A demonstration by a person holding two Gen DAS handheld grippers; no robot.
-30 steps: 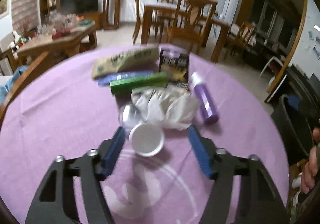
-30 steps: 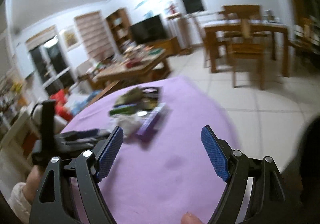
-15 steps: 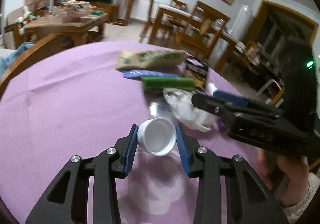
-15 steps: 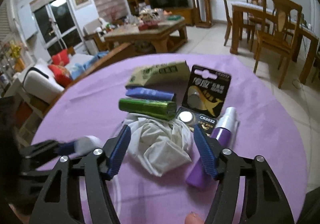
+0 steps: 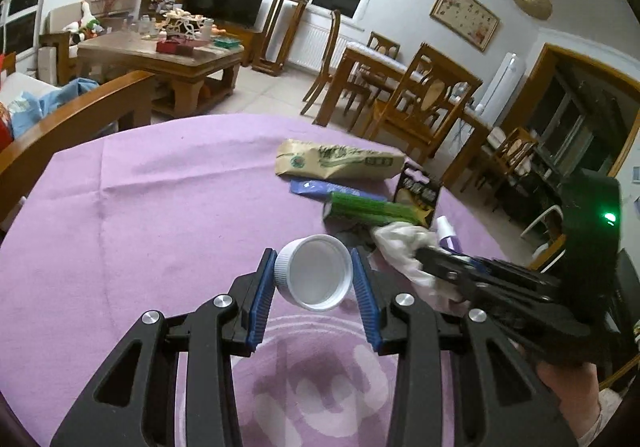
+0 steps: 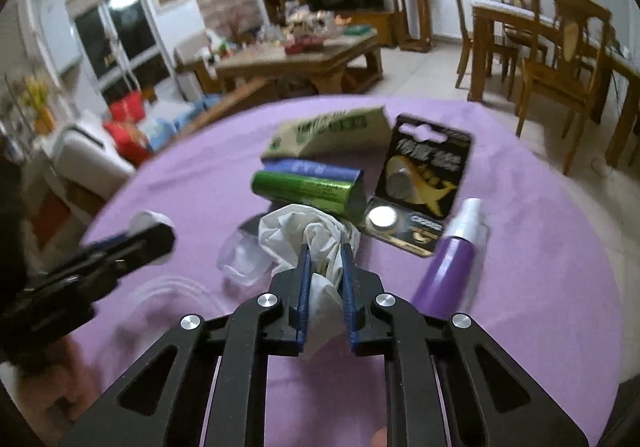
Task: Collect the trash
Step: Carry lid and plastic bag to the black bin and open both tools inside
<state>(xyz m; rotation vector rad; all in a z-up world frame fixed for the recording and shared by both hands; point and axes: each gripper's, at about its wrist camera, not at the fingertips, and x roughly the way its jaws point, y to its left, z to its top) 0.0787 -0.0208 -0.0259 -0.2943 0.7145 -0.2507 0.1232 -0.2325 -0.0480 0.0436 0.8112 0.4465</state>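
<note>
Clamping a white bottle cap (image 5: 313, 272) between blue pads, open side toward the camera, tilted and lifted just clear of the purple tablecloth (image 5: 160, 215): left gripper (image 5: 314, 275), jaws narrowed to the cap's width. A second ago, wide apart with the cap lying flat on the cloth between the fingers; half a second ago, already pinched and held the same way.

Pinching a crumpled white tissue or thin plastic wad (image 6: 304, 235) just ahead and below: right gripper (image 6: 325, 267), pads squeezed almost together with the white material bunched in the narrow gap and spilling out behind. A second ago, spread wide and pointed off across the floor, far from the pile; half a second ago, straddling the wad with room on both sides.

Lying directly beyond the wad: green foil stick pack (image 6: 308, 187), then blue pack (image 6: 316, 167), then tan paper packet (image 6: 332, 131) farthest off. To the right of the pinched wad: black coin-battery card (image 6: 420, 183), and right of that a purple spray bottle (image 6: 452, 267) with white cap, resting on the cloth. To the left: clear crinkled film (image 6: 240, 259) touching the wad.

Seen from the left wrist, right gripper (image 5: 424, 255) entering from the right, tips buried in the wad (image 5: 400, 243), close beside the held cap.
</note>
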